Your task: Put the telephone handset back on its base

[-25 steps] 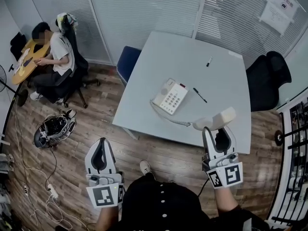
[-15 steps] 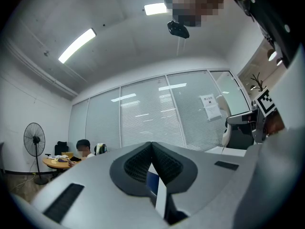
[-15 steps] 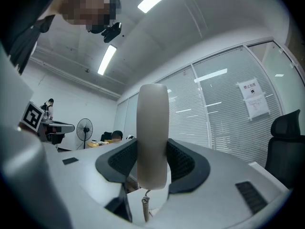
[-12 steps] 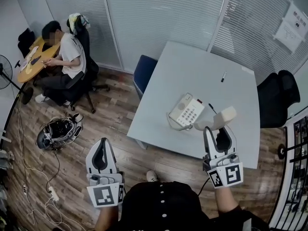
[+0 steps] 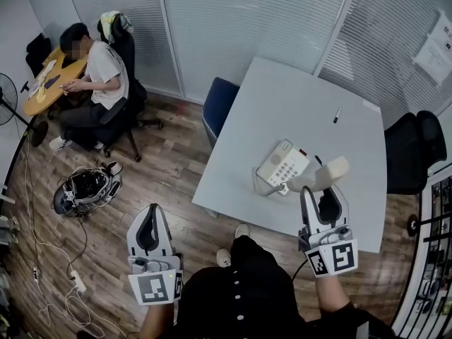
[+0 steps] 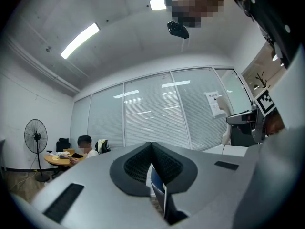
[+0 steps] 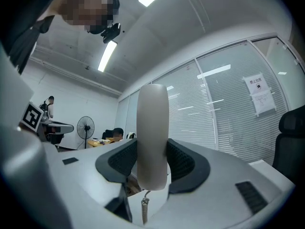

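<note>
The white telephone base (image 5: 282, 166) with its keypad lies on the grey table (image 5: 282, 104), near the front edge. Its pale handset (image 5: 322, 176) is held crosswise in my right gripper (image 5: 322, 191), just right of the base and above the table edge. A coiled cord (image 5: 271, 188) runs from the handset to the base. In the right gripper view the handset (image 7: 152, 132) stands upright between the pads, with my right gripper (image 7: 152, 163) shut on it. My left gripper (image 5: 150, 214) hangs over the wooden floor, left of the table. In the left gripper view my left gripper (image 6: 151, 146) has its jaws meeting, with nothing between them.
Two pens (image 5: 337, 114) lie on the table behind the phone. A blue chair (image 5: 217, 103) stands at the table's left side, a black chair (image 5: 417, 154) at its right. A seated person (image 5: 99, 66), a bag (image 5: 83, 188) and cables (image 5: 49, 260) occupy the floor at left.
The table and phone have drawn closer and shifted right in the head view, so the base now lies just beside the held handset. Both grippers keep their grip state.
</note>
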Motion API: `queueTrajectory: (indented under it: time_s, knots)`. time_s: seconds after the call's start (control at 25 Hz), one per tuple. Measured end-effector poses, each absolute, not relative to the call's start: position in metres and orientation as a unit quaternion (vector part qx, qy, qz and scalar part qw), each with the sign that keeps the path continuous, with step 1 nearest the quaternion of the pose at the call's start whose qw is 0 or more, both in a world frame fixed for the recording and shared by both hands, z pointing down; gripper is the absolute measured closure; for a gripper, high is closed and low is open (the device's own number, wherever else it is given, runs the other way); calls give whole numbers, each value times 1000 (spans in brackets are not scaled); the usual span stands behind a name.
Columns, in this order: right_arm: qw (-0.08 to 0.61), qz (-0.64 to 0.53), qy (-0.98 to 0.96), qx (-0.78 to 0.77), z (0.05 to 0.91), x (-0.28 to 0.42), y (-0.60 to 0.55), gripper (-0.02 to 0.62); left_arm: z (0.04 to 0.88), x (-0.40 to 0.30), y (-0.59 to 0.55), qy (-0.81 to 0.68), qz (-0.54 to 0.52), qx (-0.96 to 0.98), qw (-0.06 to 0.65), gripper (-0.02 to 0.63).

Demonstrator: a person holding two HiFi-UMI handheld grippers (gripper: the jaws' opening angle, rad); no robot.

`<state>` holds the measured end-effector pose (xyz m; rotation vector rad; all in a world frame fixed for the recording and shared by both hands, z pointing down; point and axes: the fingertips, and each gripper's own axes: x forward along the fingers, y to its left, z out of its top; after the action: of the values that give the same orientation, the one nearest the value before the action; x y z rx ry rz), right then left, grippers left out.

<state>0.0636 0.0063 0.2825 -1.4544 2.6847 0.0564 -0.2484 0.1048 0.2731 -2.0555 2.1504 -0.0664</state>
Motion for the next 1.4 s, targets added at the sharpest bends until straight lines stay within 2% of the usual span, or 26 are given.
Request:
queueTrajectory:
  time_s: [1.4]
  knots:
    - [28, -26, 901, -431, 309, 24, -179, 385, 285, -264, -56, 752, -60, -655, 50, 592]
